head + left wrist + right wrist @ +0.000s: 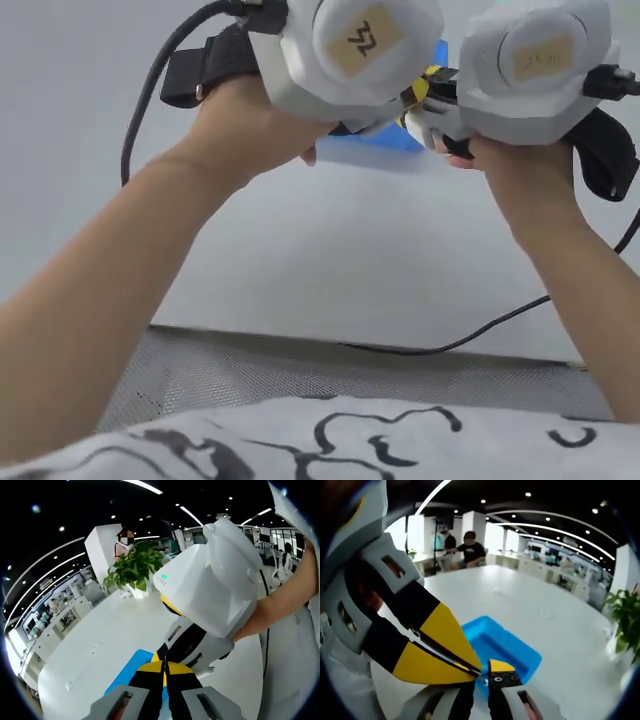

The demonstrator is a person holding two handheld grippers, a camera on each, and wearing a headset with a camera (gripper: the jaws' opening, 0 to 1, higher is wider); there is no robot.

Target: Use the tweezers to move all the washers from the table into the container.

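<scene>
Both grippers are held up close together, above the blue container (pixel 400 140). My left gripper (pixel 164 677) is shut, and a thin metal strip that looks like the tweezers (pixel 451 658) runs along the seam of its yellow-and-black jaws. Those jaws come in from the left of the right gripper view, and their point ends just at my right gripper (pixel 481 680). The right gripper's jaws stand a little apart; its left tip is hidden behind the left gripper. The blue container (pixel 502 647) lies on the white table beyond both grippers and shows again as the blue container (pixel 129 672). I see no washers.
The white table (pixel 330 260) stretches ahead with a black cable (pixel 480 330) lying across its near right part. A grey mesh edge (pixel 300 370) runs along the table's near side. A potted plant (pixel 132 567) stands far back, with people beyond.
</scene>
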